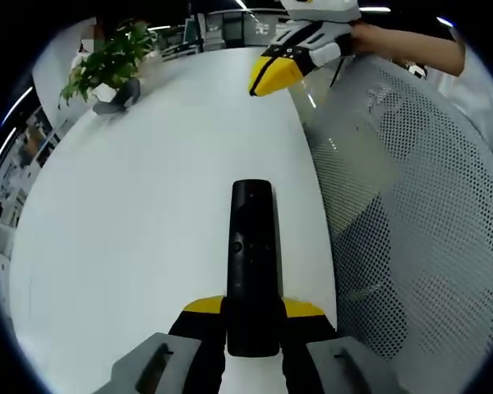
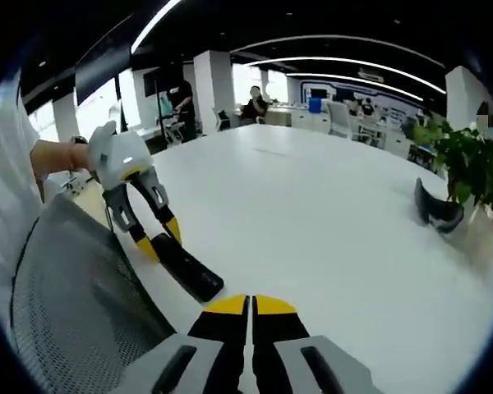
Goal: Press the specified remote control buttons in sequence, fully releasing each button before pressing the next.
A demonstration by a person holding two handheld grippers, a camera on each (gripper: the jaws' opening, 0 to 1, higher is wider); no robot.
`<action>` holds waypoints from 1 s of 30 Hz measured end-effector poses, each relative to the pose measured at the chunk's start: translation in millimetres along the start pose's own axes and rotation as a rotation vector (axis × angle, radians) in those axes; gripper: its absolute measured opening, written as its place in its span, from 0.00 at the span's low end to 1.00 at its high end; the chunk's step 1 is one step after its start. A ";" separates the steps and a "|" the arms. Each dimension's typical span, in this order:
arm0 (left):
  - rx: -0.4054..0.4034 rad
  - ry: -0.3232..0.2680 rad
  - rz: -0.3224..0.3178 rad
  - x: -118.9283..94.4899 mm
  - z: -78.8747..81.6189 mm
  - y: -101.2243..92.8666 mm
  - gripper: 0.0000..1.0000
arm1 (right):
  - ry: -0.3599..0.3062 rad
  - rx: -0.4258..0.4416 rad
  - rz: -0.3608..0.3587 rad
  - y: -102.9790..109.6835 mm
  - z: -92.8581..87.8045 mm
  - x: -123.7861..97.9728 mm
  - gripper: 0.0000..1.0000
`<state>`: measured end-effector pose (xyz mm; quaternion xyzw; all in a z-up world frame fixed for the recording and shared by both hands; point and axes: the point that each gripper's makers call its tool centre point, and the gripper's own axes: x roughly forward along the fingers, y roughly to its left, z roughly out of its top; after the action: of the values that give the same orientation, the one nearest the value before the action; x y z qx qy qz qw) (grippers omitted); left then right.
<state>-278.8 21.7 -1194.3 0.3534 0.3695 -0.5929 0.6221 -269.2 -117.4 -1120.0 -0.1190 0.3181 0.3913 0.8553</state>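
Left gripper [image 1: 253, 316]: jaws closed on the near end of the remote control [image 1: 252, 254], yellow tips showing on either side of the black body. The remote projects forward from the jaws over the white table [image 1: 148, 205], button face toward the camera; the buttons are small and dark, and individual keys cannot be told apart. In the right gripper view the same left gripper [image 2: 160, 238] is seen with the remote [image 2: 189, 269] slanting down from its tips, the far end at or just above the tabletop (contact cannot be confirmed).

Right gripper [image 2: 251, 305]: jaws brought together, yellow tips touching, nothing between them. In the left gripper view it [image 1: 275, 74] sits well beyond the remote's far end, over the table's edge, apart from the remote.

Surroundings: a mesh chair back [image 1: 411, 205] stands just beside the table edge, near the remote. A potted plant [image 1: 111, 66] stands at the far side of the table, well apart.

Risks, as judged:
- The grip is on one end only; a press near the far end could lever the remote down or twist it in the jaws.
- Closed tips are broad against small keys; a neighbouring button may go down too.
- The approach passes close to the chair back; a snag could deflect the press.
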 end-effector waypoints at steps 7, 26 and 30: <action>-0.005 -0.083 0.017 -1.3 0.2 -3.9 0.24 | 0.062 -0.268 0.177 38.9 26.2 26.2 0.00; -0.033 -0.315 0.030 -2.8 4.0 -4.1 0.24 | 0.390 -0.437 0.332 41.2 -27.3 69.3 0.00; -0.058 -0.352 0.029 -3.1 3.6 -3.4 0.24 | 0.407 -0.447 0.325 39.6 -25.1 69.7 0.00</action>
<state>-282.1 19.8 -1189.8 0.2312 0.2667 -0.6257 0.6957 -275.8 -61.0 -1182.0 -0.3268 0.4033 0.5509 0.6535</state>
